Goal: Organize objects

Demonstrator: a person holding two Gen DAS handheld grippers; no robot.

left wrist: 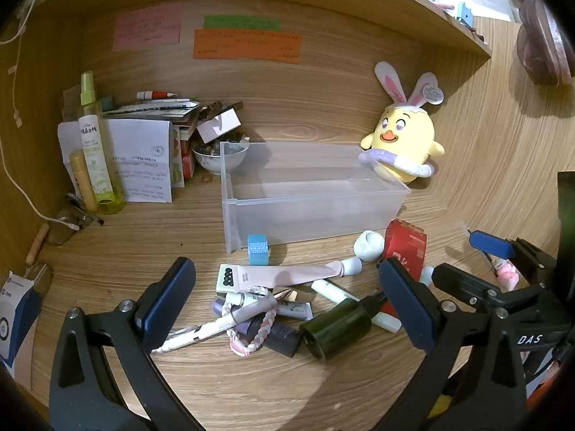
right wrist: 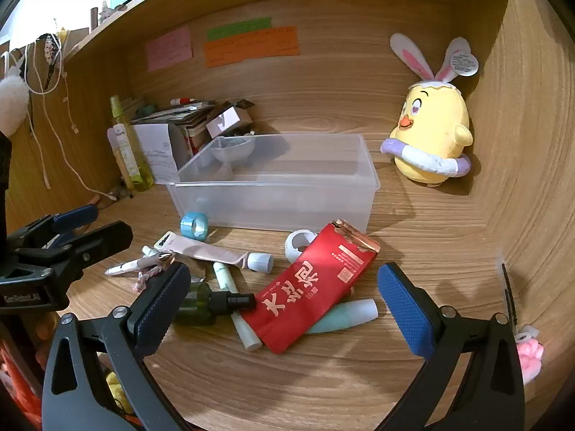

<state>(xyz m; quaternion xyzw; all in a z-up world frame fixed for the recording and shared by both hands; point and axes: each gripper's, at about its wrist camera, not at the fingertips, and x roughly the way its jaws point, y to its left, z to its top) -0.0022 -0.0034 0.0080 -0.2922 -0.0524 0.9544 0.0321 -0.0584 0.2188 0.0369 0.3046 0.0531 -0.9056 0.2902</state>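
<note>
A clear plastic bin [left wrist: 309,197] [right wrist: 276,194] stands empty on the wooden desk. In front of it lies a pile: a pink tube [left wrist: 287,274], a blue tape roll [left wrist: 257,249] [right wrist: 194,225], a dark green bottle [left wrist: 337,327] [right wrist: 201,303], a red packet [right wrist: 312,287] [left wrist: 404,248], a braided hair tie [left wrist: 251,323], pens and a mint tube [right wrist: 341,318]. My left gripper [left wrist: 287,305] is open above the pile. My right gripper [right wrist: 284,309] is open over the red packet, holding nothing.
A yellow chick plush [left wrist: 402,143] [right wrist: 431,136] sits behind the bin at the right. At the left stand a spray bottle [left wrist: 95,151], papers, boxes and a bowl [left wrist: 219,154]. A white ring-shaped holder [left wrist: 368,246] lies by the bin. A shelf overhangs the desk.
</note>
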